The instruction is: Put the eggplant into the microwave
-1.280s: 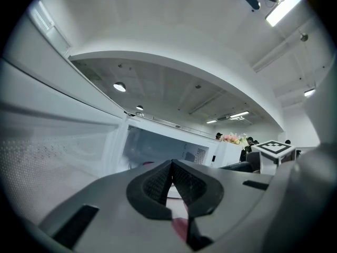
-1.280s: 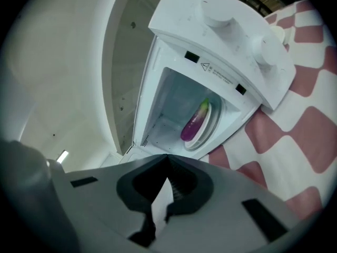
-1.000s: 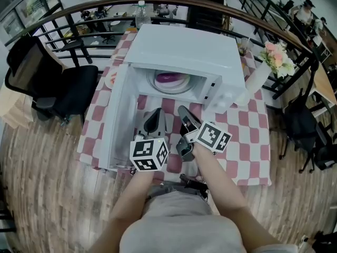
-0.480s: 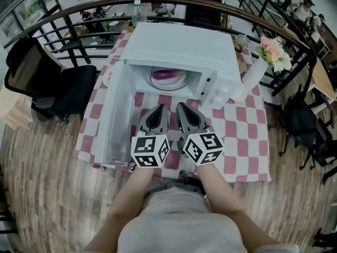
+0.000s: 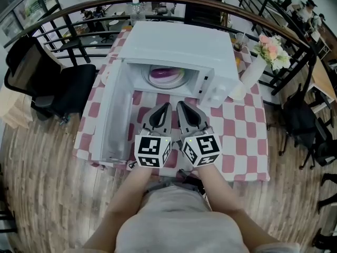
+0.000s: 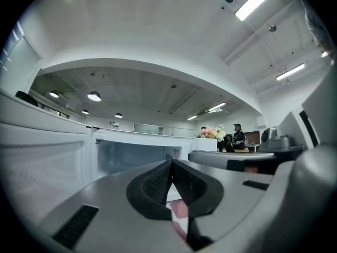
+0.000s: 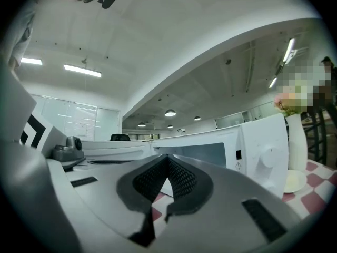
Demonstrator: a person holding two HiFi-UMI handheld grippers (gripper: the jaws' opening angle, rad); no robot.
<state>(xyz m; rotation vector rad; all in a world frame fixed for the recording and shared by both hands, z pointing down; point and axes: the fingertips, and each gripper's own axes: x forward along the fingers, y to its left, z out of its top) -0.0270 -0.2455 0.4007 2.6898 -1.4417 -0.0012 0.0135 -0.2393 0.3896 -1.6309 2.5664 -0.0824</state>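
A: Eggplant (image 5: 164, 74)?
B: Upper centre, inside the open microwave (image 5: 179, 41), on a plate (image 5: 167, 85). Purple and glossy. The cavity roof hides its rear part.
A: Claws?
B: Left gripper (image 5: 166, 107) and right gripper (image 5: 180, 106) are both pinched together with nothing between, side by side mid-frame. Panel label is too small to read.

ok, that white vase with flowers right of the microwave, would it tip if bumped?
Probably: the vase looks tall and narrow, with flowers spreading above it, so it is likely top-heavy. Its smooth white body suggests ceramic or plastic: rigid, maybe slippery, possibly breakable.
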